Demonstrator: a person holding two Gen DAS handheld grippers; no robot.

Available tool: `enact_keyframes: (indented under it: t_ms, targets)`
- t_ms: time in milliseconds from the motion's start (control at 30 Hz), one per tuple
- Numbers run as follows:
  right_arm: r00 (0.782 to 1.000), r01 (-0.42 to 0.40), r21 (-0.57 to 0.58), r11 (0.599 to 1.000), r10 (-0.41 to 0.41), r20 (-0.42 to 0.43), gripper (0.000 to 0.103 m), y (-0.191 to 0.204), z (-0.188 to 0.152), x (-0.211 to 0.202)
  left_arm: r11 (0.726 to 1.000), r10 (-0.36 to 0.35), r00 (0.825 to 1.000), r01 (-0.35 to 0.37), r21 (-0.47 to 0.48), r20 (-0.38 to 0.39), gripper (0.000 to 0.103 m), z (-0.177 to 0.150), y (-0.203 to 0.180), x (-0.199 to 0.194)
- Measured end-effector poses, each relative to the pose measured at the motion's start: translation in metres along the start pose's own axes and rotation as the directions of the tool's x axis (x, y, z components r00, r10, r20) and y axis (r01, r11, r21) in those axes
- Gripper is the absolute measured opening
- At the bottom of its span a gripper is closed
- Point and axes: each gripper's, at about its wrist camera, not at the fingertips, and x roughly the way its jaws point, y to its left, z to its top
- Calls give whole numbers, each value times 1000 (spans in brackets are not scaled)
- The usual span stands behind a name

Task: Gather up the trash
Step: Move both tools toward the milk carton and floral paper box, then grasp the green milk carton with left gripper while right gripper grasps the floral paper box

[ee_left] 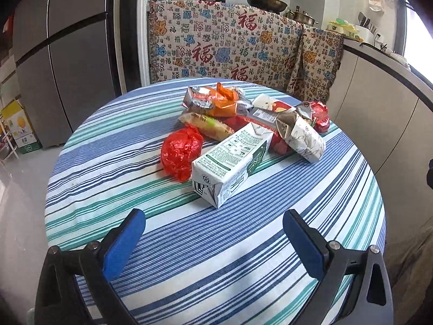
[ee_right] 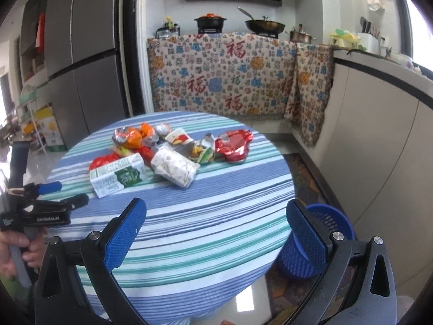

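A pile of trash lies on the round striped table (ee_left: 189, 257) (ee_right: 216, 216): a green-and-white milk carton (ee_left: 230, 162) (ee_right: 116, 176), a crumpled red plastic bag (ee_left: 181, 151), an orange foil wrapper (ee_left: 211, 100) (ee_right: 130, 136), a white patterned paper packet (ee_left: 305, 138) (ee_right: 176, 168) and a red foil wrapper (ee_left: 319, 113) (ee_right: 234, 145). My left gripper (ee_left: 213, 241) is open and empty, a little short of the carton; it also shows in the right wrist view (ee_right: 65, 192). My right gripper (ee_right: 216, 233) is open and empty above the table's near edge.
A blue mesh waste basket (ee_right: 319, 243) stands on the floor right of the table. A counter draped in patterned cloth (ee_right: 222, 81) with pots is behind. A grey fridge (ee_right: 81, 54) stands at the left, cabinets (ee_right: 379, 149) at the right.
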Motion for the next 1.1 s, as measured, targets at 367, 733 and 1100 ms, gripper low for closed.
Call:
enact_keyframes:
  t_ms: [367, 733, 1100]
  targets:
    - [955, -100, -69, 993, 77, -285, 103, 26, -34, 110, 1000, -7, 992, 11, 27, -125, 103, 6, 16, 57]
    - [929, -166, -98, 981, 123, -348, 103, 21, -47, 140, 987, -82, 989, 99, 131, -127, 101, 37, 1, 74]
    - [938, -158, -95, 983, 120, -324, 103, 13, -45, 137, 967, -197, 966, 220, 132, -164, 41, 43, -14, 43]
